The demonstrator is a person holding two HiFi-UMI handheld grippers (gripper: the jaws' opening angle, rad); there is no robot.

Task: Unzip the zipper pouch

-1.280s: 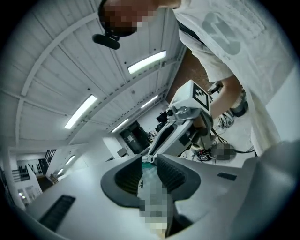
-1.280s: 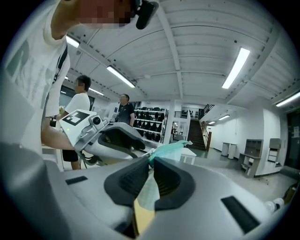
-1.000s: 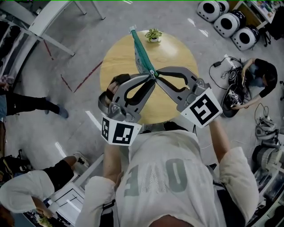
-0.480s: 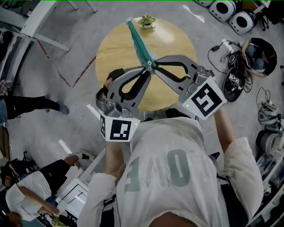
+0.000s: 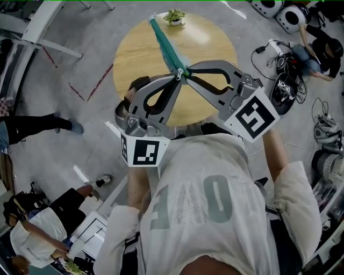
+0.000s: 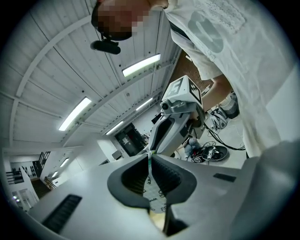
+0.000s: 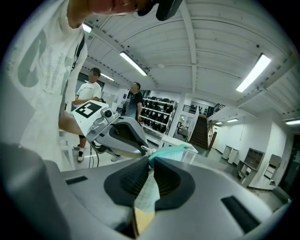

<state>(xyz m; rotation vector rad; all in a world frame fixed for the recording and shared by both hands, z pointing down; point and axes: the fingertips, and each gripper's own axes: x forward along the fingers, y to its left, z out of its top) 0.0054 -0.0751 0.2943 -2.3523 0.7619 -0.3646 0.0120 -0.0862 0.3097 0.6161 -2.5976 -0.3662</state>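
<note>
While both arms reach forward over the round wooden counter (image 5: 140, 53), the left claw (image 6: 150, 161) and the right claw (image 7: 151, 164) meet tip to tip, each facing the other. The left claw's jaws are closed on a thin sheet of pale, patterned fabric that runs between its ribbed pads and down toward its body. The right claw's jaws are likewise pressed together on a fold of fine mesh. Just beyond its tips, the teal mesh zipper pouch (image 5: 165, 45) carries on outward.

From the head view, the pouch is seen edge-on as a narrow teal strip. Its near end is pinched where the two claws touch, and the rest stretches away from them toward the counter's far rim. A small metal zipper piece shows right at the meeting point of the tips; I cannot tell which claw holds it. Past the pouch's far end, a small potted green plant (image 5: 173, 16) stands at the counter's far edge, well apart from both claws.
</note>
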